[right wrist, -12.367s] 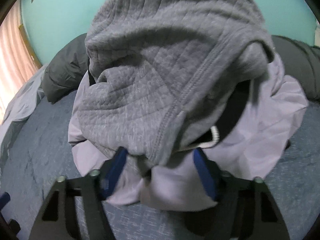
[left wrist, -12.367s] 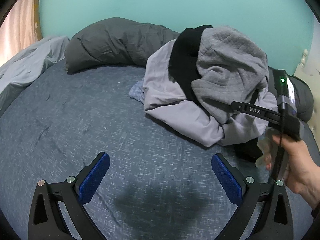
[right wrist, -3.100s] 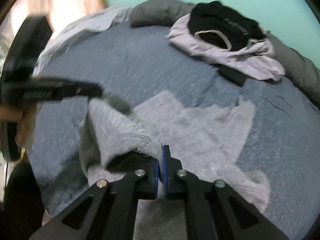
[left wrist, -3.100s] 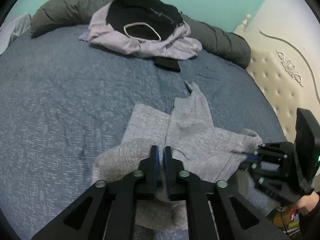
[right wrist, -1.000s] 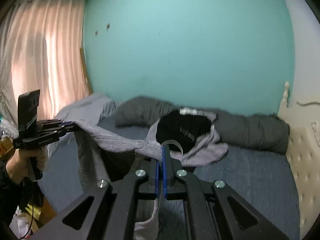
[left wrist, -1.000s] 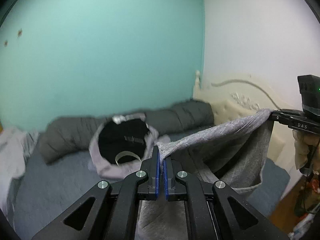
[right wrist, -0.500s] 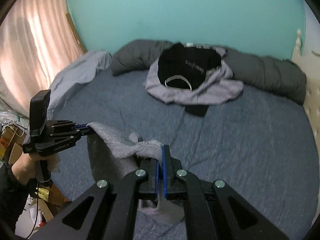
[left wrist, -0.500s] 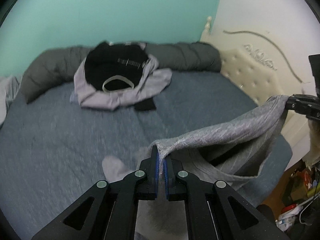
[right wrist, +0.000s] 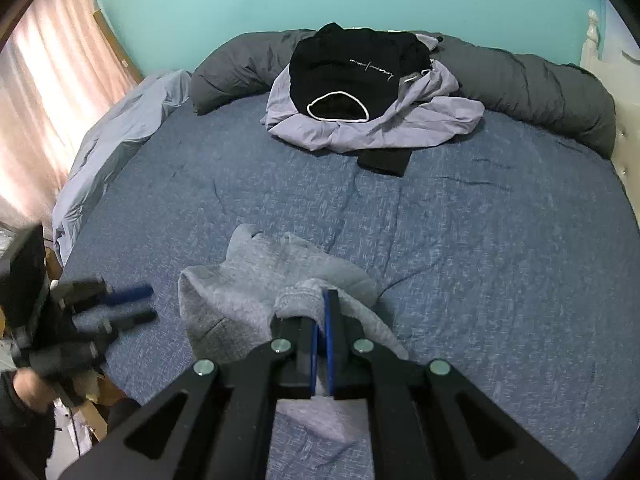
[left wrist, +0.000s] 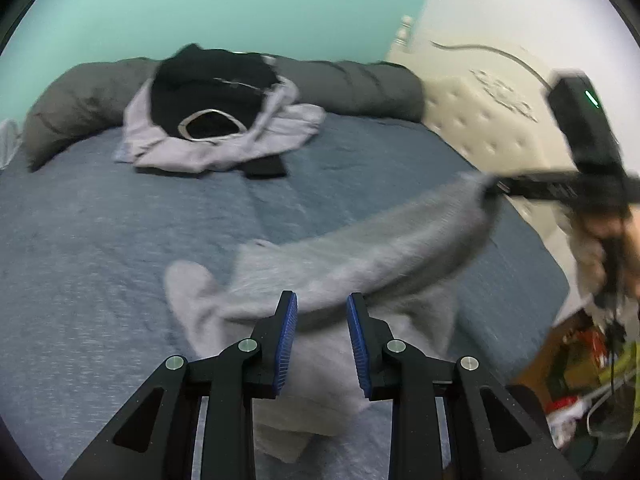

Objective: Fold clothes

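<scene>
My right claw (right wrist: 320, 336) pinches the grey top (right wrist: 256, 292) over the bed (right wrist: 480, 240); left claw (left wrist: 322, 340) gapes empty, ready to regrip for spreading

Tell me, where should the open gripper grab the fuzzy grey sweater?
Probably the free edge of the grey knit sweater, coming from its own side. The left gripper is open; the right gripper already pinches the other raised edge.
</scene>
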Motion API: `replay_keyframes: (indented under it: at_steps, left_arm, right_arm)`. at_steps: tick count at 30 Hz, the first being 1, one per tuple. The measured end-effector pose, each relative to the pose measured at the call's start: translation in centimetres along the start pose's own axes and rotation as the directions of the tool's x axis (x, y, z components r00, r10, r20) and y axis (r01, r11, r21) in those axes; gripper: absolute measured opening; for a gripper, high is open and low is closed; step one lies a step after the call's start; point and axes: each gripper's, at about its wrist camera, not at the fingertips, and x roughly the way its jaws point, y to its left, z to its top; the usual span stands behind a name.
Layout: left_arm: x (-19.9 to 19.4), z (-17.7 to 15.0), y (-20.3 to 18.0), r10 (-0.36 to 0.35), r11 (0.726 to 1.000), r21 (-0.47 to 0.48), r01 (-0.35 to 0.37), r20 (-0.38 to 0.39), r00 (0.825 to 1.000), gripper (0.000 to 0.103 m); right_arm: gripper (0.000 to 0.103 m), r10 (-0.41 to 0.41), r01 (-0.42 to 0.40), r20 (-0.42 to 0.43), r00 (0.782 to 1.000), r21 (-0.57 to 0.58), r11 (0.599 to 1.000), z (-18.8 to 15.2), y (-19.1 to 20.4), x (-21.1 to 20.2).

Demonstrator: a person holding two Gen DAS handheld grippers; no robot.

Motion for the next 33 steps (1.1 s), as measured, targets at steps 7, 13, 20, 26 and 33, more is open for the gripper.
replay_keyframes:
  at_steps: [7, 13, 20, 26, 33]
  left_arm:
    - [5.5, -2.8, -4.2, -0.048, 0.998, 0.034, 0.05, -0.071, 0.996, 0.033]
    - [7.2, -2.9, -4.8, 0.046, 0.999, 0.019, -0.046, 0.0, 0.999, 0.034]
    - [6.1, -0.4, -4.4, 0.11, 0.993, 0.021, -0.112, 0.084, 0.99, 0.056]
    - [8.6, 0.1, -4.0, 0.153, 0.981, 0.123, -0.153, 0.01, 0.988, 0.055]
    - [10.0, 0.0, -2.2, 0.138, 0.982, 0.135, -0.132, -0.035, 0.99, 0.004]
  right_arm:
    - [0.003, 0.012, -0.012, -0.021, 1.0, 0.01, 1.0, -0.4, -0.2, 1.2]
    - [0.003, 0.034, -0.034, -0.021, 0.999, 0.002, 0.999, -0.7, -0.3, 1.4]
    - [0.003, 0.073, -0.073, -0.03, 0.997, -0.013, 0.997, -1.0, -0.1, 1.9]
    - [0.003, 0.107, -0.109, -0.028, 0.994, -0.079, 0.991, -1.2, 1.1, 1.8]
    - [0.003, 0.113, -0.115, -0.022, 0.993, -0.087, 0.99, -1.2, 0.5, 2.2]
